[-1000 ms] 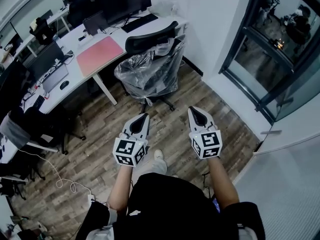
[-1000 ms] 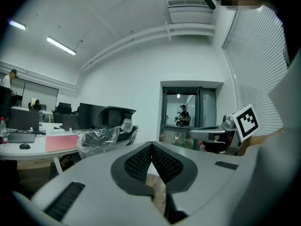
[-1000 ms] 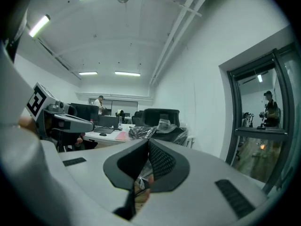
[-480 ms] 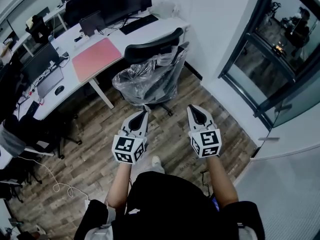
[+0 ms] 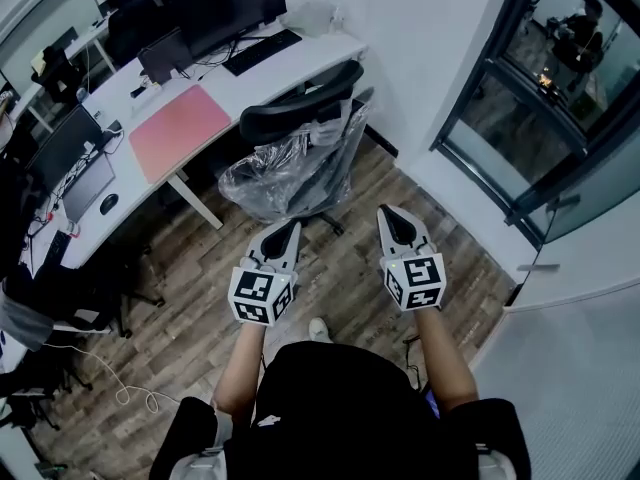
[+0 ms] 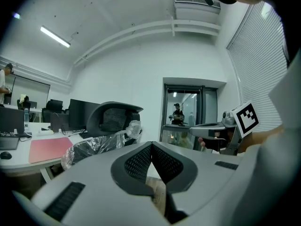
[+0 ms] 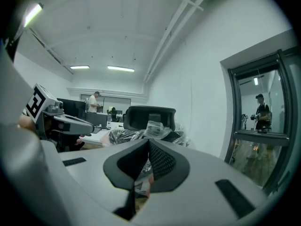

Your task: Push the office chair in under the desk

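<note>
A black office chair, its back and seat wrapped in clear plastic, stands on the wood floor beside the white desk, pulled out from it. Its headrest shows above the plastic in the left gripper view and as a headrest in the right gripper view. My left gripper is shut and empty, just short of the chair's back. My right gripper is shut and empty too, level with the left and a little right of the chair.
On the desk lie a pink mat, a keyboard and monitors. A white wall and a glass door close the right side. Cables trail on the floor at the left.
Both grippers and the head have moved forward towards the chair, which now lies closer to the fingertips. Both jaws stay shut.
</note>
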`<action>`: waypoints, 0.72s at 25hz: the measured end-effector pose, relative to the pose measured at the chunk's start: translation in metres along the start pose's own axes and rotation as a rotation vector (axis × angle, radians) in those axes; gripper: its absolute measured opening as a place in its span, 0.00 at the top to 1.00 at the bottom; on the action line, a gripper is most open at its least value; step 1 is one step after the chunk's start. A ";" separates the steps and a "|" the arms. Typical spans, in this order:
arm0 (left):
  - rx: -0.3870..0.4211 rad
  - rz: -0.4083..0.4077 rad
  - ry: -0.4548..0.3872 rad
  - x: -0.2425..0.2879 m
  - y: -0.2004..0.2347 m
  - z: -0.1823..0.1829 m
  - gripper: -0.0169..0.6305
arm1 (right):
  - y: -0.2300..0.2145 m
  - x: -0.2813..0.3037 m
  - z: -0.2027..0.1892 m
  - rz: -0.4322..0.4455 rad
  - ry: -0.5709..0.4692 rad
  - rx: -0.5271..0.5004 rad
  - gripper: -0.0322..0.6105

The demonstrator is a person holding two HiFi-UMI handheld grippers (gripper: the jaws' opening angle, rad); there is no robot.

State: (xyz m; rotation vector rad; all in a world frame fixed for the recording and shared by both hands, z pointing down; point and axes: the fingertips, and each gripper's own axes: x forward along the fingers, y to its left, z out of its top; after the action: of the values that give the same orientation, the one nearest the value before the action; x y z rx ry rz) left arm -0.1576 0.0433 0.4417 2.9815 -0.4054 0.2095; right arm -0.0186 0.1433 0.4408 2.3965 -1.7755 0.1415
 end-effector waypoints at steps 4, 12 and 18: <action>0.021 -0.033 0.010 0.008 0.010 -0.002 0.95 | 0.003 0.015 0.000 -0.024 0.001 0.005 0.91; 0.036 -0.067 0.025 0.025 0.024 -0.008 0.95 | 0.000 0.035 0.001 -0.056 0.009 0.001 0.91; 0.025 -0.085 0.034 0.044 0.028 -0.009 0.95 | -0.008 0.045 -0.004 -0.068 0.027 -0.003 0.91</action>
State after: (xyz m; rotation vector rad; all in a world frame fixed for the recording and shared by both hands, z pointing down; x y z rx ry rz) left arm -0.1247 0.0062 0.4603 3.0068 -0.2737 0.2576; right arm 0.0019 0.1041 0.4515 2.4372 -1.6796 0.1621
